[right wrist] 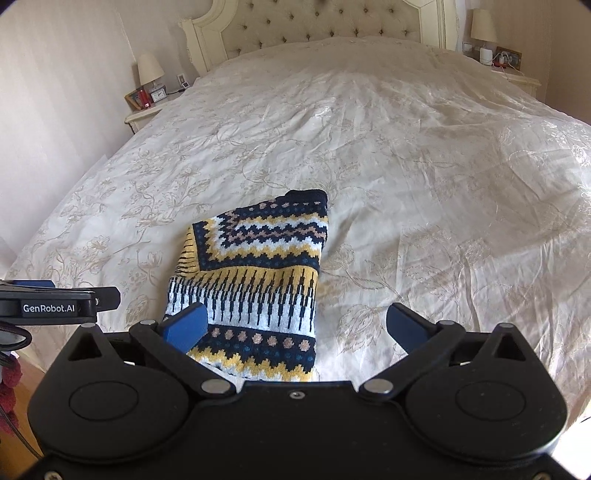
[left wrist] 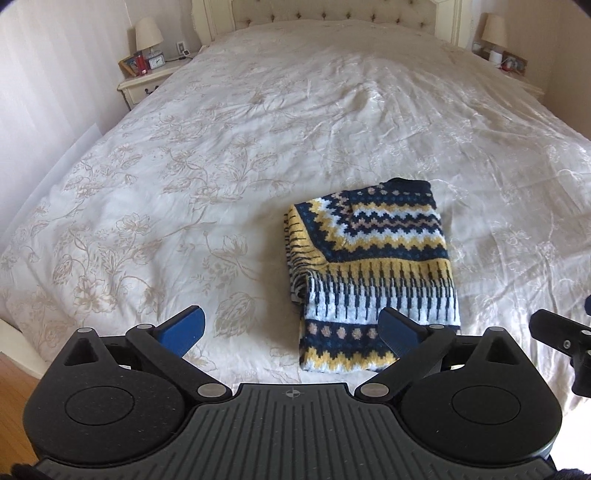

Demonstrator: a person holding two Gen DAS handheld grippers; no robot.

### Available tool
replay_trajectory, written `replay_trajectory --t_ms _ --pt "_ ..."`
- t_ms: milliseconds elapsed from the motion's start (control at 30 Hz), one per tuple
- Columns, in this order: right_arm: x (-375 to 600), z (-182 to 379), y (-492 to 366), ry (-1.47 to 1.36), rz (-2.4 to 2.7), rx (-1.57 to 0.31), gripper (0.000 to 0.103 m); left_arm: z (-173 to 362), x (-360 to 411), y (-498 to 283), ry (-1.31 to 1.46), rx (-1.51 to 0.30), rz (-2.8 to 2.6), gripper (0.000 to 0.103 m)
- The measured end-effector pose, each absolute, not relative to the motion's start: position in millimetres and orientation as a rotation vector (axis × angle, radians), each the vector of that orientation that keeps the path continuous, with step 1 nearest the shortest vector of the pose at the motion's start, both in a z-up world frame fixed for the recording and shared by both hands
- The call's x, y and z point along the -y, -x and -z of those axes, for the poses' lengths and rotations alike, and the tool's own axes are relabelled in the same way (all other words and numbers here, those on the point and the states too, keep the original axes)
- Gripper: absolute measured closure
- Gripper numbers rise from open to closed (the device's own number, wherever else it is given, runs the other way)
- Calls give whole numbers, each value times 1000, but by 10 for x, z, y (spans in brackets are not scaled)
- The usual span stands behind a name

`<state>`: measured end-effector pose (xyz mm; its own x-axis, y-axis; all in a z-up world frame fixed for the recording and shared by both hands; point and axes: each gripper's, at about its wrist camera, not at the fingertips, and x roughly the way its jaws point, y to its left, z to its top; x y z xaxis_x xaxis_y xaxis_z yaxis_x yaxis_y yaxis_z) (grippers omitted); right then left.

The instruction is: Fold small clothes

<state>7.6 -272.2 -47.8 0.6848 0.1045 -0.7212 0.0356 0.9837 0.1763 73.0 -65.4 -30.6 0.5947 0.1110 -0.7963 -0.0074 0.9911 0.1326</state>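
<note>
Sweater [left wrist: 373, 273] folded, long axis toward headboard [left wrist: 332, 14] — flat

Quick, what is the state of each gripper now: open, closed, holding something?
Left gripper: open, holding nothing, above the bed beside the folded sweater.
Right gripper: open, holding nothing, over the sweater's near edge.

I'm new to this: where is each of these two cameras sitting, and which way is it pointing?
Left wrist view: sits on the left gripper, facing along its open blue fingers up the bed; the folded sweater lies ahead to the right, the other gripper's tip at the right edge.
Right wrist view: sits on the right gripper, facing the same way; the left gripper shows at the left edge.
Shared: sweater, bed, headboard.
</note>
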Motion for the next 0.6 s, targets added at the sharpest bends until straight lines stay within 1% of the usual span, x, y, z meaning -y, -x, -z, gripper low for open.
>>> replay_trajectory --t_ms 200,600 --pt "2680 405 -42 -170 -36 -810 1 276 637 -677 -60 -959 -10 2" --pt "2560 376 43 -155 -26 -815 1 296 553 -562 -35 -986 -17 2"
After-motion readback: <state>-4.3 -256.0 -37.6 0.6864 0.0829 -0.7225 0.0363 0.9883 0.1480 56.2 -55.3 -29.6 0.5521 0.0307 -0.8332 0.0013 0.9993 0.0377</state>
